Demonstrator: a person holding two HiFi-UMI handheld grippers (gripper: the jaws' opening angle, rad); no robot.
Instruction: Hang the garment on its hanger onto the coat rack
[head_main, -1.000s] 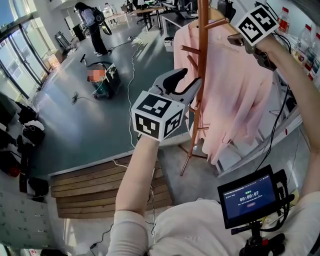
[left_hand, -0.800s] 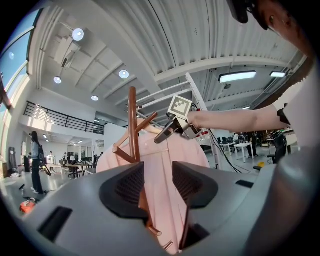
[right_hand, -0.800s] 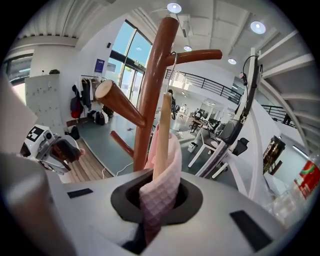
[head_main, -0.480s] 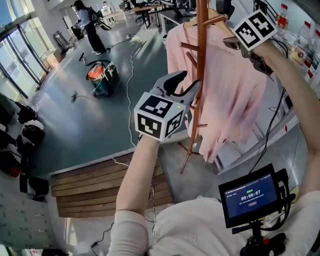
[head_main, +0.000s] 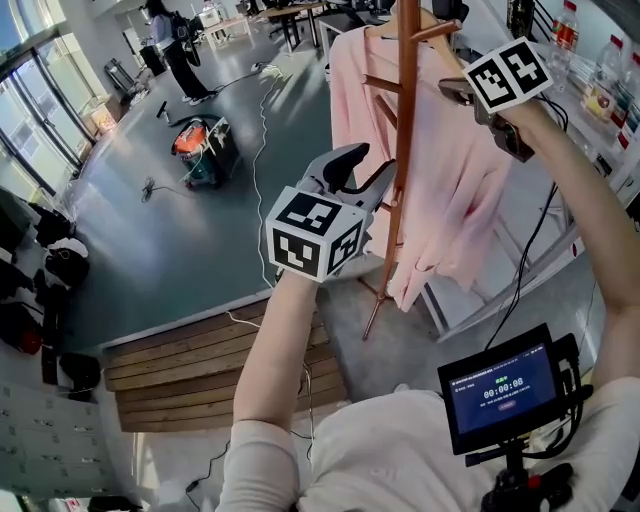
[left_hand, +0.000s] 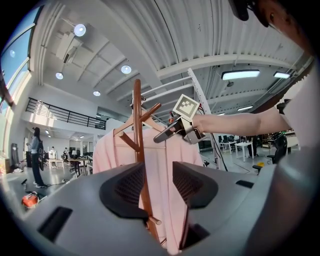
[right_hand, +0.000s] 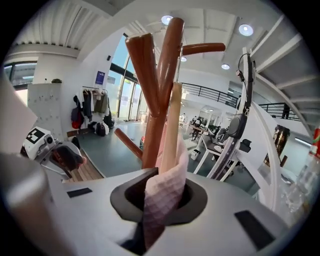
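Note:
A pink garment (head_main: 455, 160) hangs on a pale wooden hanger (right_hand: 172, 120) close against the brown wooden coat rack (head_main: 402, 130). High at the right, my right gripper (head_main: 460, 92) holds the hanger's end wrapped in pink fabric (right_hand: 161, 195); its jaws are opening slightly with the fabric still pinched between them. The rack's pole and pegs (right_hand: 160, 95) rise just beyond that grip. My left gripper (head_main: 358, 172) stands open beside the pole at mid height, holding nothing. Through its gap I see the pole (left_hand: 138, 135) and the garment (left_hand: 107, 150) behind it.
The rack's foot stands on grey floor beside a wooden platform (head_main: 200, 360). A white shelf frame with bottles (head_main: 600, 90) is at the right. A small monitor (head_main: 497, 390) hangs at my chest. Cables, a floor machine (head_main: 205, 145) and a person (head_main: 175, 45) are farther back.
The garment has swung left, so its shoulder now spreads past the left of the pole. My right gripper has shifted slightly with it. The left gripper has barely moved.

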